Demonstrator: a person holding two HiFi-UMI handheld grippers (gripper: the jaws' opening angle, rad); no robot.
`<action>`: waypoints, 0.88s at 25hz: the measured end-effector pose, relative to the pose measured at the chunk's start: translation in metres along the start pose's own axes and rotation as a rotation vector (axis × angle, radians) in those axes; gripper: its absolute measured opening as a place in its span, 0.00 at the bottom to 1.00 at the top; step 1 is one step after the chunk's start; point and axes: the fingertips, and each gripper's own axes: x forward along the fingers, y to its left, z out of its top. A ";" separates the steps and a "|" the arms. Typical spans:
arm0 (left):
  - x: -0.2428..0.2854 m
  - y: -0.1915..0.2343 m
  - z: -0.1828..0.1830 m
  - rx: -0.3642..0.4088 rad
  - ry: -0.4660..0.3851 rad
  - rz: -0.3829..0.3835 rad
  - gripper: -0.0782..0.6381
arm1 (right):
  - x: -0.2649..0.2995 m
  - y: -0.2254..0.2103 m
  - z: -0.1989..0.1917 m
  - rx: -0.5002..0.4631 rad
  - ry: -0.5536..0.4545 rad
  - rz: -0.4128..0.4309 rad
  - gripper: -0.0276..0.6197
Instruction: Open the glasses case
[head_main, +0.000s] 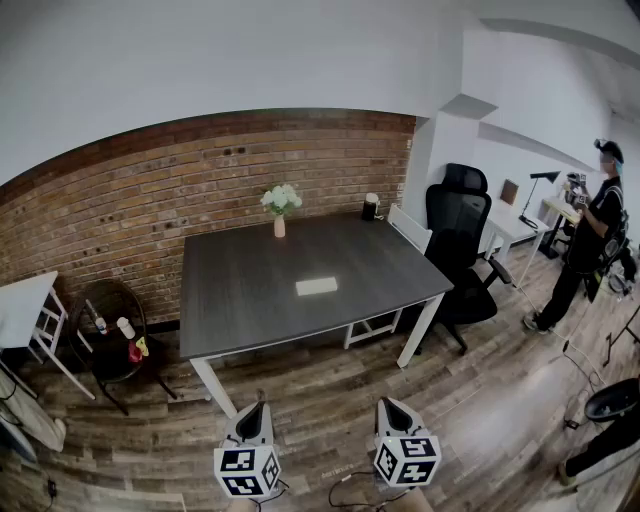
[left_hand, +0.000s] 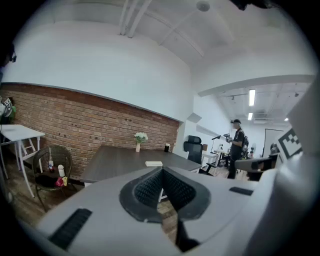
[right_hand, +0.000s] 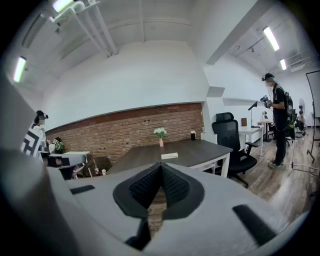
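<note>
A pale, flat glasses case (head_main: 316, 287) lies closed near the middle of the dark table (head_main: 240, 300); it shows small in the left gripper view (left_hand: 153, 163) and in the right gripper view (right_hand: 169, 156). Both grippers hang well short of the table, over the wooden floor. My left gripper (head_main: 253, 410) is shut with nothing in it, its tips meeting (left_hand: 161, 171). My right gripper (head_main: 389, 405) is shut and empty too, tips together (right_hand: 161, 166).
A vase of white flowers (head_main: 280, 205) and a dark cup (head_main: 371, 207) stand at the table's far edge by the brick wall. A black office chair (head_main: 458, 240) is at the right, a wicker chair (head_main: 110, 335) at the left. A person (head_main: 590, 235) stands far right.
</note>
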 end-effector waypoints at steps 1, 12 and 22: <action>-0.001 0.000 0.000 0.001 0.000 0.001 0.10 | -0.001 -0.001 -0.001 0.001 0.000 -0.001 0.04; -0.010 0.001 -0.008 -0.012 0.006 0.022 0.10 | -0.009 -0.006 -0.008 0.027 -0.012 -0.022 0.05; -0.015 0.010 -0.004 -0.016 -0.003 0.019 0.10 | -0.006 0.004 -0.011 0.008 0.004 -0.034 0.20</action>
